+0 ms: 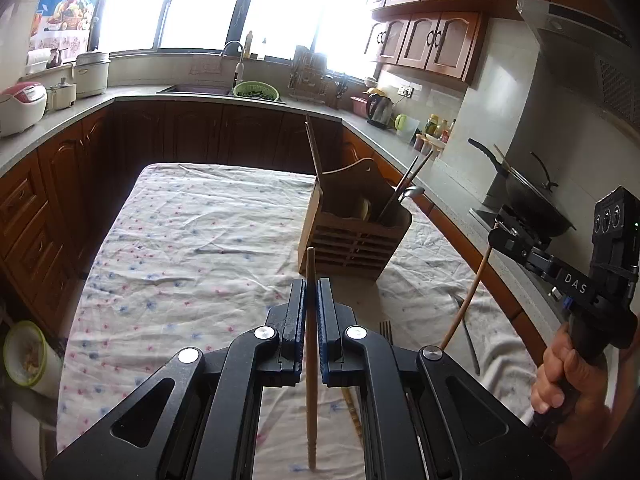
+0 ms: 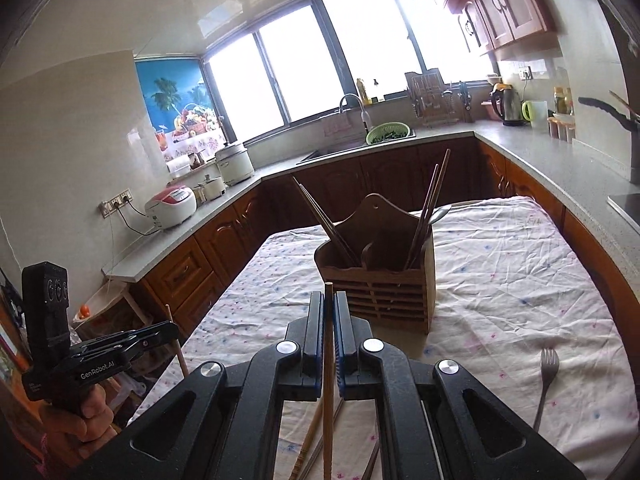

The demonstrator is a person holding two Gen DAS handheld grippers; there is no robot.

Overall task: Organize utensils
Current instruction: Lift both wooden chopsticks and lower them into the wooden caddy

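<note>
Grippers (image 1: 311, 292) (image 2: 329, 308) aloft, seemingly level, each clamping chopstick (image 1: 311, 360) (image 2: 328, 380).

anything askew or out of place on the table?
Yes. A fork lies loose on the cloth instead of in the wooden caddy, and more chopsticks lie near the claws. Each claw holds one chopstick. Nothing spilled or damaged.

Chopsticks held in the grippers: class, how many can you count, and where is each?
2. One light wooden chopstick is clamped upright in the left gripper; another wooden chopstick is in the right gripper. More chopsticks stand in the wooden holder.
</note>
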